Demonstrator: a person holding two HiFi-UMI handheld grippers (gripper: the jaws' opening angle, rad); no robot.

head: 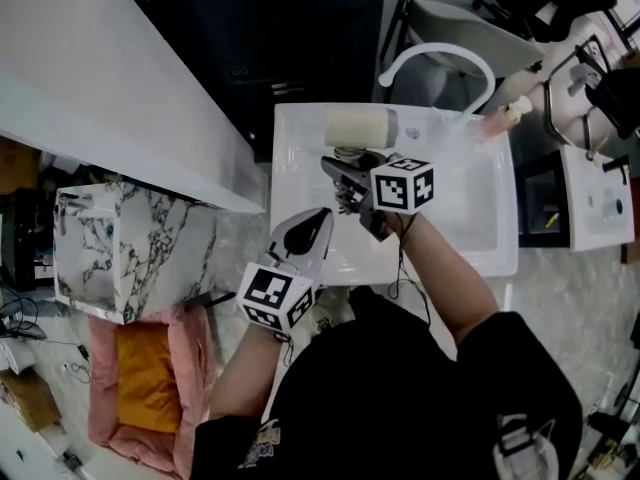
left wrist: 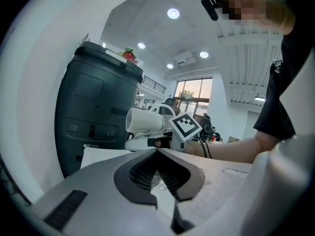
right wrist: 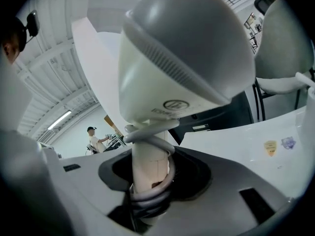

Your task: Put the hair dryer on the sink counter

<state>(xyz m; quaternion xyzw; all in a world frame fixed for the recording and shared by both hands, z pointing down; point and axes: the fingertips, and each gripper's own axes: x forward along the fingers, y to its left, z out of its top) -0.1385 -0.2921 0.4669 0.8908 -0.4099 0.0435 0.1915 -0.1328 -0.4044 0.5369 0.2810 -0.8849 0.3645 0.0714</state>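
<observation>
A cream hair dryer [head: 360, 128] hangs over the back left of the white sink counter [head: 300, 128], barrel lying sideways. I cannot tell whether it touches the counter. My right gripper [head: 350, 173] is shut on its handle [right wrist: 147, 168], which has the grey cord wound round it. The dryer's head [right wrist: 182, 58] fills the right gripper view. My left gripper [head: 318, 220] hovers at the counter's front left edge, jaws shut with nothing between them. The left gripper view shows the hair dryer [left wrist: 143, 121] and the right gripper's marker cube [left wrist: 186, 126] ahead of the left gripper [left wrist: 157, 154].
A curved white faucet [head: 440, 63] and a pink bottle [head: 495, 123] stand at the back of the sink basin [head: 470, 198]. A marble-patterned box [head: 130, 248] and a pink cushion [head: 150, 378] sit on the floor to the left. A dark bin [left wrist: 93, 107] stands behind the counter.
</observation>
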